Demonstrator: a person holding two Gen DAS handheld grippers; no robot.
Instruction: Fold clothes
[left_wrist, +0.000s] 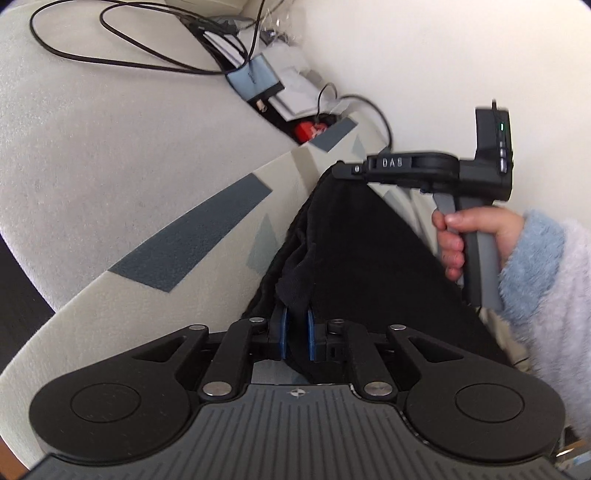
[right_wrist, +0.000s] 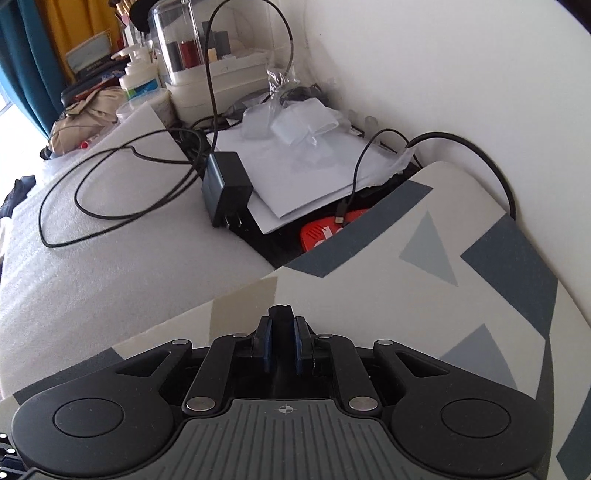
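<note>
Here the left gripper (left_wrist: 296, 325), low in the frame, pinches the black garment's (left_wrist: 369, 258) corner; right of centre the right gripper (left_wrist: 341, 170) — fist-held, pointing left — clamps another edge above the patterned mat (left_wrist: 207, 221).

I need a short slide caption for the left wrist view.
Both grippers, left and right, pinch a black garment stretched over the patterned board.

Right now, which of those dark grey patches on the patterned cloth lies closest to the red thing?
The long dark stripe at the cloth's far edge: it borders the red thing, unlike the other dark patch further right.
</note>
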